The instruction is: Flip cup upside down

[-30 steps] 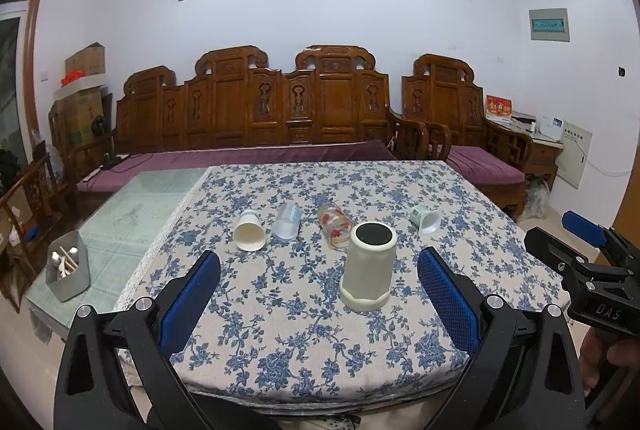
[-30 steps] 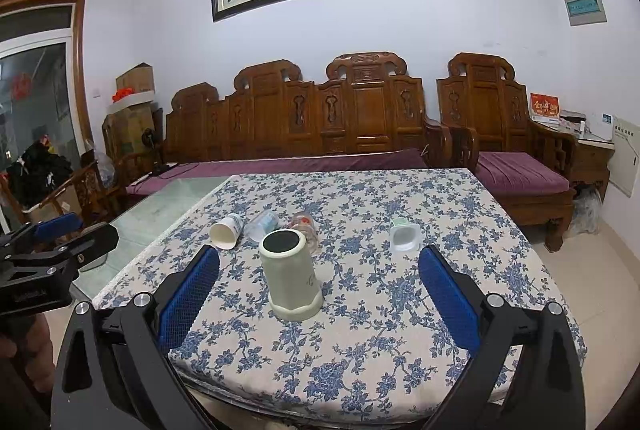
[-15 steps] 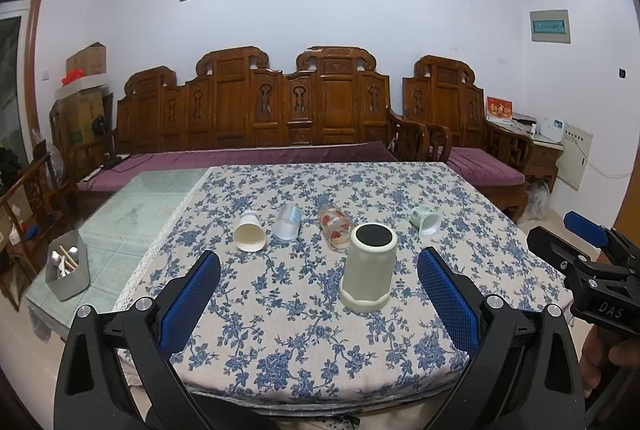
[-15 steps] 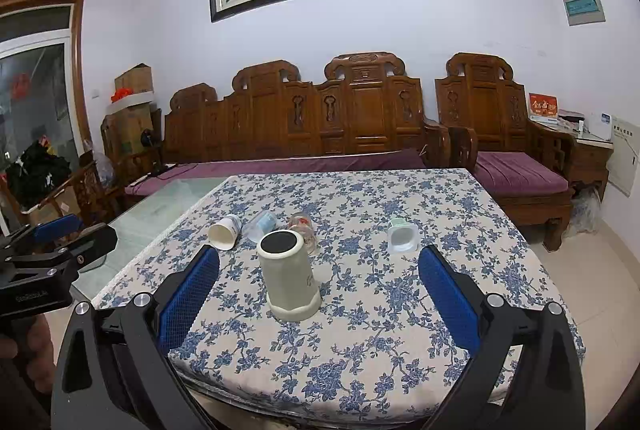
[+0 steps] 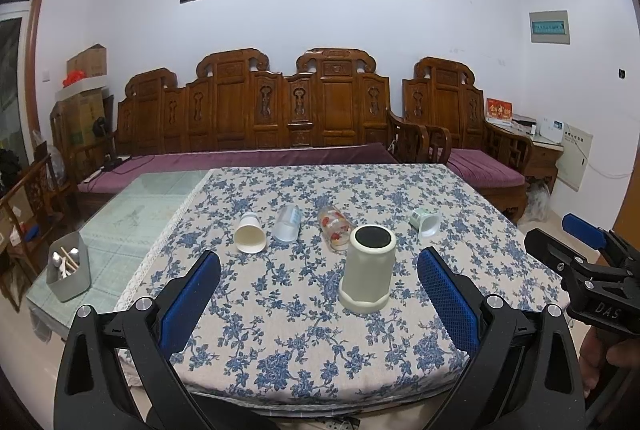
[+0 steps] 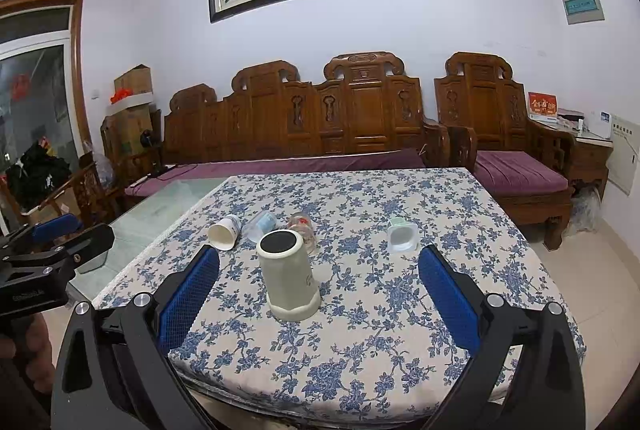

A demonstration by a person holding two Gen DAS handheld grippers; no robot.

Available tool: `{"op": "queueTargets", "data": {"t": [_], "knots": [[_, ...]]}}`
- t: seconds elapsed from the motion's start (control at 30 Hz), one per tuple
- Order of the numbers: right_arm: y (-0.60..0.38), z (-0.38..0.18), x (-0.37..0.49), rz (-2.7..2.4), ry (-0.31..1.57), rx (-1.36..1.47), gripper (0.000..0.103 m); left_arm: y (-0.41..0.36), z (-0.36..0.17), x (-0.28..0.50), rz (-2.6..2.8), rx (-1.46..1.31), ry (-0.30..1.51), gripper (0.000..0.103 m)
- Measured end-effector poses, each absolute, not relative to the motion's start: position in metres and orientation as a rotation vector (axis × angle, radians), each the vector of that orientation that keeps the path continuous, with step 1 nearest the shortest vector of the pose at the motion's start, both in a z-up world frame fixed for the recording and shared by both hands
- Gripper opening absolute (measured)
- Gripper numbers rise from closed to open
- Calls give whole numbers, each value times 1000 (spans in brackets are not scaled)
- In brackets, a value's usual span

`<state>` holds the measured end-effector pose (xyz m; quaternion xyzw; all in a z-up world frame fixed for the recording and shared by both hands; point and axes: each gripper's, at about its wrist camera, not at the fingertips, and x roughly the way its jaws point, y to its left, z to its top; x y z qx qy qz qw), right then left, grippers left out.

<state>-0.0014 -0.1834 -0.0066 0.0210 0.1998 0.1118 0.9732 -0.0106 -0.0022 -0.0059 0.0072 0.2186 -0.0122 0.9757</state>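
A tall cream cup [image 5: 368, 270] stands mouth-down on the blue-flowered tablecloth [image 5: 304, 350], its dark base up; it also shows in the right wrist view [image 6: 288, 276]. Behind it lie a white paper cup [image 5: 249, 238], a clear plastic cup [image 5: 287, 224], a red-patterned glass [image 5: 336, 233] and a pale green cup [image 5: 425, 221], all on their sides. My left gripper [image 5: 318, 300] is open and empty, held back from the table's near edge. My right gripper [image 6: 318, 300] is open and empty too. Each gripper shows at the side of the other's view.
A grey holder with utensils [image 5: 69, 272] stands on the glass tabletop [image 5: 132, 213] left of the cloth. Carved wooden benches with purple cushions [image 5: 256, 155] stand behind the table. A side cabinet [image 5: 540, 149] is at the right wall.
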Motion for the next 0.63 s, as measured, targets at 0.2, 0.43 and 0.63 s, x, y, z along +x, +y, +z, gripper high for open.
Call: {"op": "queueTargets", "data": {"t": [0.2,0.43,0.63], "knots": [[-184,-7,-2,226,404,43,100,-2,-6,-11,-25,15,441,95],[-185,-6,-2,221,405,43,100,-2,-6,-11,-25,14,440,95],[-184,-6,-2,222,406,44,100,-3,-5,-12,-23,13,438,95]]}}
